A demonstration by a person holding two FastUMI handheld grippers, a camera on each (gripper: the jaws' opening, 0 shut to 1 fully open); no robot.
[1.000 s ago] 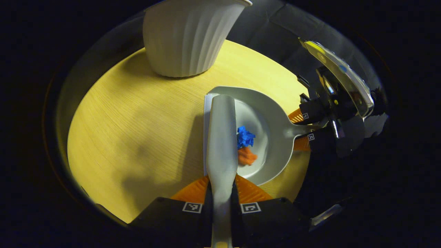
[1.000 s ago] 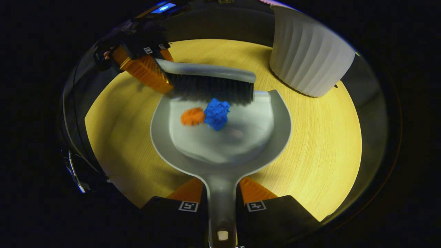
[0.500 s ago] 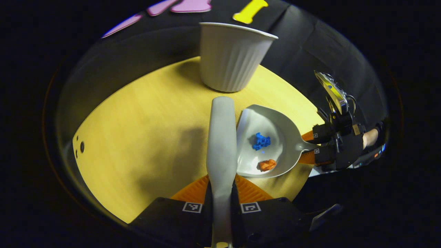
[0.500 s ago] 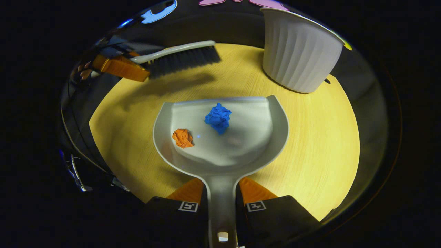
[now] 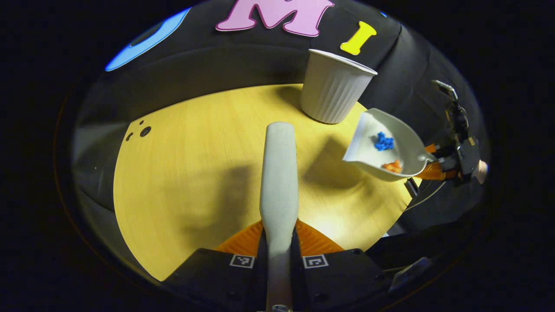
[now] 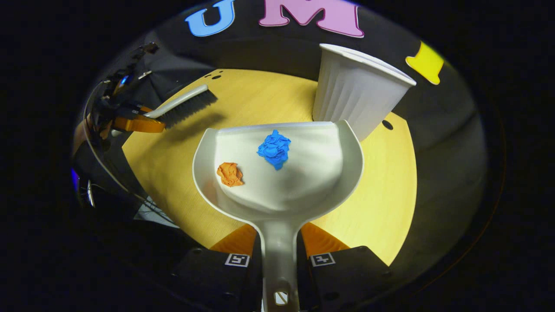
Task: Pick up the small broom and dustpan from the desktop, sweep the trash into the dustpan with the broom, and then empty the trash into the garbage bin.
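On the yellow tabletop [image 5: 182,173] stands one white bin [image 5: 331,93], near the far edge. My right claw [image 6: 279,253] is clamped on the handle of one dustpan [image 6: 303,173], with a finger on each side. I hold the dustpan up above the tabletop, close to the bin. Two bits of trash lie in it: one blue paper ball [image 6: 274,148] and one orange paper ball [image 6: 230,173]. They sit apart, not touching. My left claw [image 5: 279,255] grips the handle of one small broom [image 5: 279,173], squeezed from both sides. From my right claw's view, the broom's dark bristles [image 6: 188,106] hang over the tabletop, well away from the dustpan.
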